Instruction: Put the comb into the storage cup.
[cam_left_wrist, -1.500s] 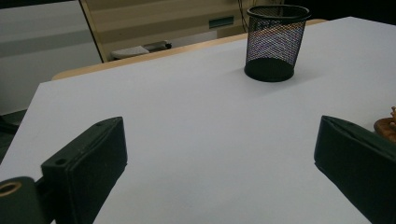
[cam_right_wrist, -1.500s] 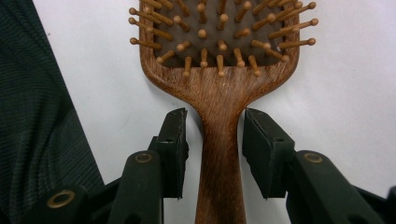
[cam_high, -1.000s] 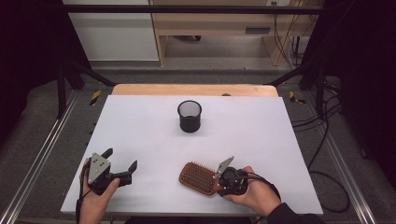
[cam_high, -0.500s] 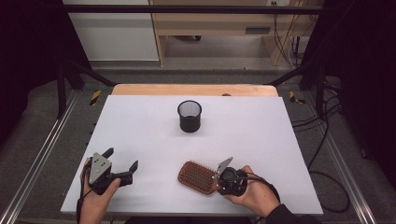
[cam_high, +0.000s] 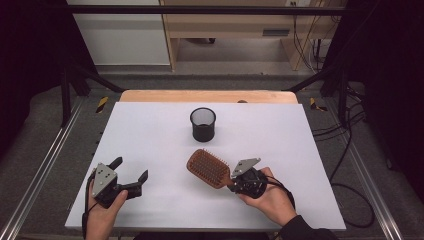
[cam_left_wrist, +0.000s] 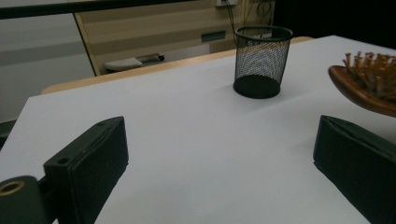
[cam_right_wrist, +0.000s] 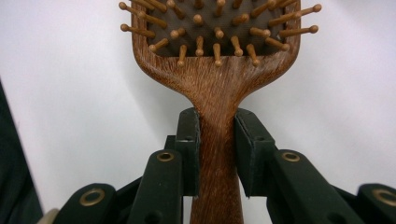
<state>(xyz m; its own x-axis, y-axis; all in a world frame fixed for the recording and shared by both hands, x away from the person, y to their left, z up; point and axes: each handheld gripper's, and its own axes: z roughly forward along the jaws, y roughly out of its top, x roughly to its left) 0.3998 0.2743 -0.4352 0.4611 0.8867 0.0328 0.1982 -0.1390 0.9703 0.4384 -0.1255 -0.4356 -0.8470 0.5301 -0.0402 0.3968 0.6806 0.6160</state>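
Observation:
A brown wooden hairbrush (cam_high: 207, 167) with wooden pins lies bristles-up toward the near right of the white table (cam_high: 150, 135). My right gripper (cam_high: 231, 181) is shut on its handle. In the right gripper view the two black pads press both sides of the handle (cam_right_wrist: 217, 154) just below the brush head (cam_right_wrist: 215, 28). My left gripper (cam_high: 131, 168) sits open at the near left, held in a hand, with nothing between its jaws. In the left gripper view the gripper (cam_left_wrist: 219, 154) looks across bare table, with the brush head (cam_left_wrist: 369, 88) at the right edge.
A black mesh cup (cam_high: 203, 125) stands upright in the middle of the table, beyond the brush; the left gripper view has the cup (cam_left_wrist: 259, 60) ahead. A wooden strip (cam_high: 210, 96) borders the far table edge. Metal rails run along both sides.
The right gripper has shifted a little away from the person, and the brush head now sits farther up the table. The left gripper has kept still.

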